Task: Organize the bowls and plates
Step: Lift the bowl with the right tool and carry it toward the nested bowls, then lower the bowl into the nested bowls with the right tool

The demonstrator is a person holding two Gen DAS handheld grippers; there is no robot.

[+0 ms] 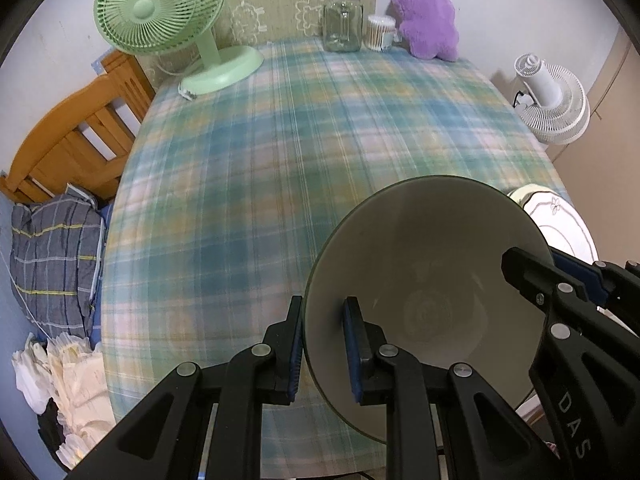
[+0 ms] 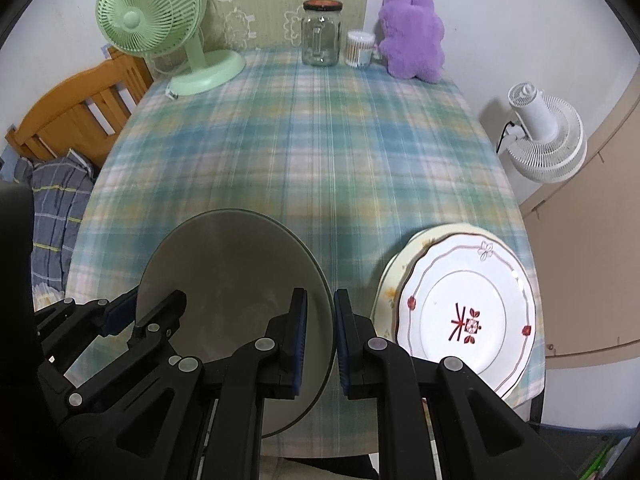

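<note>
A large grey-green bowl (image 1: 424, 280) (image 2: 232, 264) hangs over the near part of the plaid-covered table (image 1: 280, 140), held by both grippers at opposite sides of its rim. My left gripper (image 1: 324, 308) (image 2: 156, 304) is shut on the rim's left side, one pad inside the bowl and one outside. My right gripper (image 2: 320, 298) (image 1: 532, 264) is shut on the rim's right side. To the right of the bowl lies a white plate (image 2: 468, 312) (image 1: 560, 224) with red flower marks, stacked on a cream plate (image 2: 390, 280).
Along the table's far edge stand a green desk fan (image 2: 160, 28), a glass jar (image 2: 320, 36), a tub of cotton swabs (image 2: 360, 48) and a purple plush toy (image 2: 412, 36). A white fan (image 2: 544, 136) sits off the right edge. A wooden bed frame (image 1: 76, 128) with bedding is on the left.
</note>
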